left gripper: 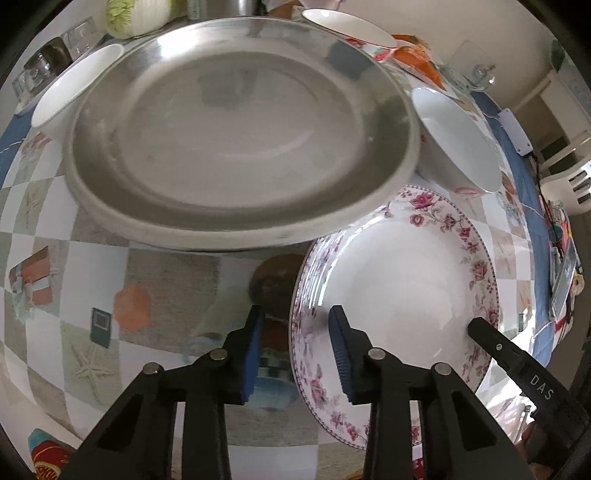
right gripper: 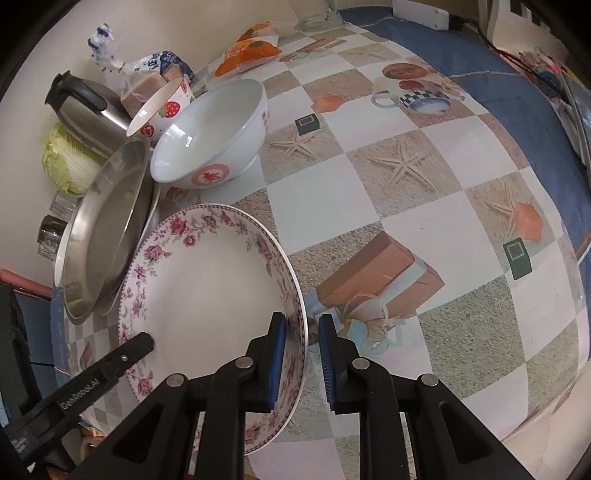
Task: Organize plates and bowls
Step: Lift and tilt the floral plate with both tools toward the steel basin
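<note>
Left wrist view
Surface: bench covered by a glossy checked cloth printed with starfish; pale wall behind.
Left gripper: fingers parted, straddling the near rim of the floral plate; no contact is discernible.
Steel plate: round, brushed metal, blurred, overlapping the floral plate's far edge.

Right wrist view
Right gripper: blue ribbed fingers apart, astride the floral plate's rim.
White bowl: glazed, beside the strawberry bowl.
Kettle: partly hidden.

The steel plate hides part of the floral plate rim; the cabbage is cut off.
</note>
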Demonstrator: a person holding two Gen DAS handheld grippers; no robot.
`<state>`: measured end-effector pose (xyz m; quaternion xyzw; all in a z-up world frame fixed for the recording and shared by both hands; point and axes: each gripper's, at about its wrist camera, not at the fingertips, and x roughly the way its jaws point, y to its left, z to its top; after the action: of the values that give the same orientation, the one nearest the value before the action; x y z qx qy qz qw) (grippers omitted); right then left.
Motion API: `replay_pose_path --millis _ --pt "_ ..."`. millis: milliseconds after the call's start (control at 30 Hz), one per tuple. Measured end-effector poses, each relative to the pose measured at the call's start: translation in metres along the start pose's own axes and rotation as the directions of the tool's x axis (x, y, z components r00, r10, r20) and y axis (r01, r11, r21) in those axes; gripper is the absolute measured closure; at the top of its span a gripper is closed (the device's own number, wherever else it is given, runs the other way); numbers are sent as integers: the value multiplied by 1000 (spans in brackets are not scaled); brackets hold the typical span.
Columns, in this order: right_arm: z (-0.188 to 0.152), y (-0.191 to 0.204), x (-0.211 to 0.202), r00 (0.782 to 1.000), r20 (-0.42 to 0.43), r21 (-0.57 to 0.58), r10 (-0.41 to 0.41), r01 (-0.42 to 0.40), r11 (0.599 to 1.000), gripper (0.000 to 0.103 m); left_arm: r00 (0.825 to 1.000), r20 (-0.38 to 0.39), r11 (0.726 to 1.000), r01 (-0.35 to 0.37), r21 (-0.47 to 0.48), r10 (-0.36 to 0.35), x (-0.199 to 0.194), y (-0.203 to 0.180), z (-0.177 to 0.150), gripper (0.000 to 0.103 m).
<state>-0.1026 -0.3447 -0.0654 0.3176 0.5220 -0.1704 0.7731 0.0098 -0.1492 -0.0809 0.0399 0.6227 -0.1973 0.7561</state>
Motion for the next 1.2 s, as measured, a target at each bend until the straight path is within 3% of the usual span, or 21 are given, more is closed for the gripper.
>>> replay_pose_path --millis 300,467,567,733,1033,1200 --pt "2 -30 -5 998 18 92 53 -54 994 83 998 19 999 54 1 -54 11 -17 5 74" --pt "4 -24 -1 998 22 51 52 -53 997 83 998 27 998 60 16 -60 13 -11 13 74" --pt "5 -16 1 999 25 44 45 -46 998 83 996 25 996 82 20 -82 11 -9 21 83" --pt "5 -15 -5 999 47 35 25 -27 999 91 996 30 996 89 33 -90 9 -14 17 85" --pt "3 -26 -23 997 74 24 4 -6 1000 92 993 53 992 102 74 -106 7 -30 18 86" --pt "2 -35 -30 996 83 40 36 -40 998 92 990 69 989 117 92 -124 4 -36 18 86"
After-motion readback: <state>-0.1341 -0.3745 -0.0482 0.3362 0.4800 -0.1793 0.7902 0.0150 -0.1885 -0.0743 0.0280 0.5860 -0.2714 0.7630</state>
